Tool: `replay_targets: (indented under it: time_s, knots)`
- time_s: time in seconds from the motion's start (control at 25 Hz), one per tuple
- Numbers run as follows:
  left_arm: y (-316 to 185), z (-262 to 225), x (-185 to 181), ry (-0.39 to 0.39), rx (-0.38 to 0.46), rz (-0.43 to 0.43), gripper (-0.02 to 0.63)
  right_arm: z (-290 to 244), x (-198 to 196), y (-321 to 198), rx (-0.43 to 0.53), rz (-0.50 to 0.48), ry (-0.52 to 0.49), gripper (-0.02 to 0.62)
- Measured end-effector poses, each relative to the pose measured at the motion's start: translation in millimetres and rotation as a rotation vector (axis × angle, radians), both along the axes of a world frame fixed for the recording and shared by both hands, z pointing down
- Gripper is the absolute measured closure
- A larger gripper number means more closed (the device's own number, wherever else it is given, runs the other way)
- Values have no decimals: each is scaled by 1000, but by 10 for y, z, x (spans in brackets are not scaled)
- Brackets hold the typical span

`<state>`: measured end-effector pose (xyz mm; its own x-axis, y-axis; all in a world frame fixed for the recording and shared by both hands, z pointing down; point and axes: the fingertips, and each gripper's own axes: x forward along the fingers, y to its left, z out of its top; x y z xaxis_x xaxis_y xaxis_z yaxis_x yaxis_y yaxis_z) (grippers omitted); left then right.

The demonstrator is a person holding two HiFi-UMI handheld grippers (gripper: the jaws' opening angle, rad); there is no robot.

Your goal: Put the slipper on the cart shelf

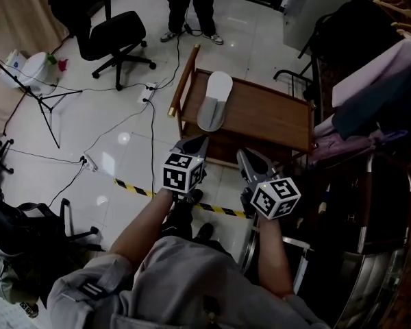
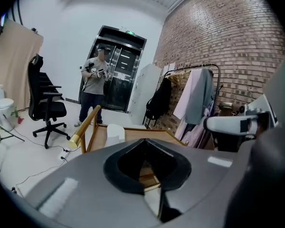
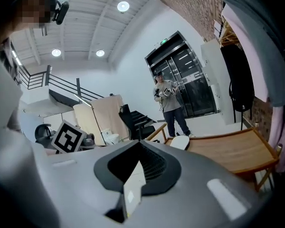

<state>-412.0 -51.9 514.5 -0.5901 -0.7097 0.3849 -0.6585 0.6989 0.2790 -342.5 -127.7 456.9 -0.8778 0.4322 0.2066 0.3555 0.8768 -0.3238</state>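
A pale grey-and-white slipper (image 1: 214,101) lies on the top shelf of a wooden cart (image 1: 274,118), near the end with the gold handle (image 1: 183,81). The slipper also shows in the left gripper view (image 2: 115,134) and the right gripper view (image 3: 180,142). Both grippers hang close to the person's body, short of the cart's near edge. My left gripper (image 1: 195,143) (image 2: 145,139) has its jaws together with nothing between them. My right gripper (image 1: 245,155) (image 3: 138,140) is likewise shut and holds nothing.
A clothes rack (image 1: 373,81) crowds the cart's right side. A black office chair (image 1: 116,36) and a standing person (image 1: 192,5) are beyond the cart. Cables, a power strip (image 1: 148,93) and yellow-black tape (image 1: 133,187) lie on the white floor at the left.
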Motion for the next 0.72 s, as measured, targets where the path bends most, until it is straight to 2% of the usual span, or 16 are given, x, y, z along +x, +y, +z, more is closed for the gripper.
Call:
replay_targets:
  time_s: [0.28, 0.4, 0.48, 0.72]
  knots:
    - [-268, 448, -760, 4, -47, 10, 598, 150, -633, -179, 31, 81, 50, 595]
    - [-373, 671, -1059, 35, -83, 5, 590, 163, -820, -222, 35, 115, 62, 595]
    - [-416, 848, -1221, 66, -115, 4, 530, 182, -899, -224, 30, 127, 68, 595]
    - [-677, 1362, -1658, 150, -204, 29, 401, 243, -1069, -330, 8, 165, 80, 595]
